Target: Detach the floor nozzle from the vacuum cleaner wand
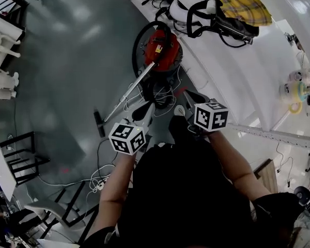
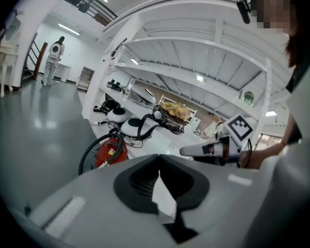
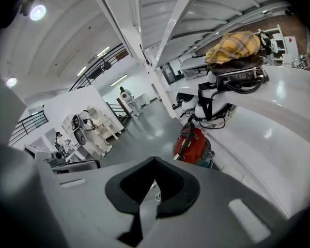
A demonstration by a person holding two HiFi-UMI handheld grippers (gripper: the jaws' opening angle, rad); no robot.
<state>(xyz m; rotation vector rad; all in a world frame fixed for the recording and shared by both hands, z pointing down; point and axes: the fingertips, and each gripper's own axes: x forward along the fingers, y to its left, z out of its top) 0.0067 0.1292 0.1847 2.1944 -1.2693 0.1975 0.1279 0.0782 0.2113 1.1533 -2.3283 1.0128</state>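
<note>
Two tongs, both shut & empty: left tongs and right tongs, side by side. Only the head view shows the wand, slanting from the red vacuum canister down to the floor nozzle on the grey floor, well apart from my tongs. My gripper views catch just the canister. Yellow checked cloth lies atop a black bag on the white desk. Canister label: too small to read.

The floor nozzle is small and dark; its joint with the wand cannot be made out. The left gripper hides the vacuum cleaner base.
</note>
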